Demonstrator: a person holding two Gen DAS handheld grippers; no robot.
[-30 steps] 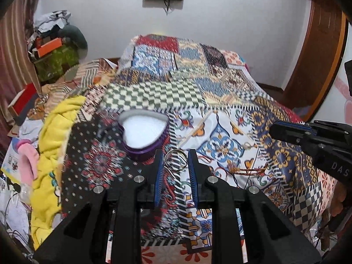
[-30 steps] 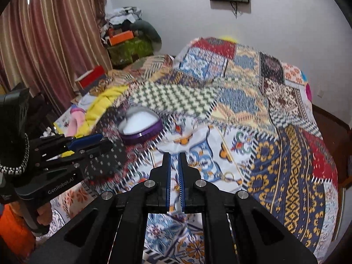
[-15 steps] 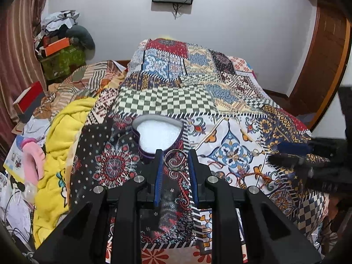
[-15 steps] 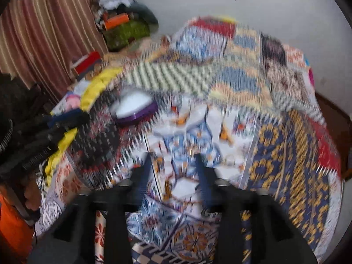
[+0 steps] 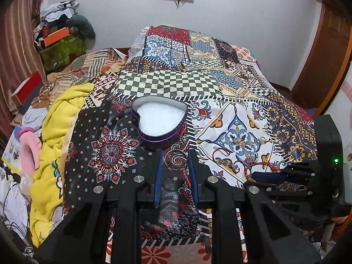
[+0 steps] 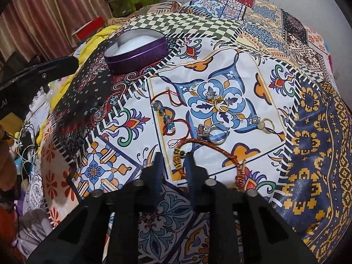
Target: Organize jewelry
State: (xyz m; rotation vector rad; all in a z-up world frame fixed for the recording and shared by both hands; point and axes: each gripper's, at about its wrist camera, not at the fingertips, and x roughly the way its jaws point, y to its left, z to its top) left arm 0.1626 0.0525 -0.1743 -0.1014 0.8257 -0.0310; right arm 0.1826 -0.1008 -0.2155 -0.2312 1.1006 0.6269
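Observation:
A heart-shaped purple tin (image 5: 160, 118) with white padding lies open on the patchwork bedspread. Just in front of its near tip my left gripper (image 5: 175, 161) is shut on a thin metal hoop (image 5: 176, 169), held upright between the pads. In the right wrist view, my right gripper (image 6: 173, 162) is open and low over the bed, its fingers either side of the gold-beaded end of a red-orange cord bracelet (image 6: 211, 144). Beyond it lie a gold ring (image 6: 221, 105), a silver stone ring (image 6: 211, 132), a third ring (image 6: 264, 122) and a red cord with blue beads (image 6: 167, 118). The tin (image 6: 136, 46) sits far left.
A yellow blanket (image 5: 55, 118) and pink plush lie along the bed's left side, with boxes and clutter by the curtain. The other gripper (image 5: 286, 176) shows at the right of the left wrist view. A wooden door stands at the right.
My left gripper carried the hoop up to the tin's near tip. My right gripper went from shut to open and came down over the cord bracelet.

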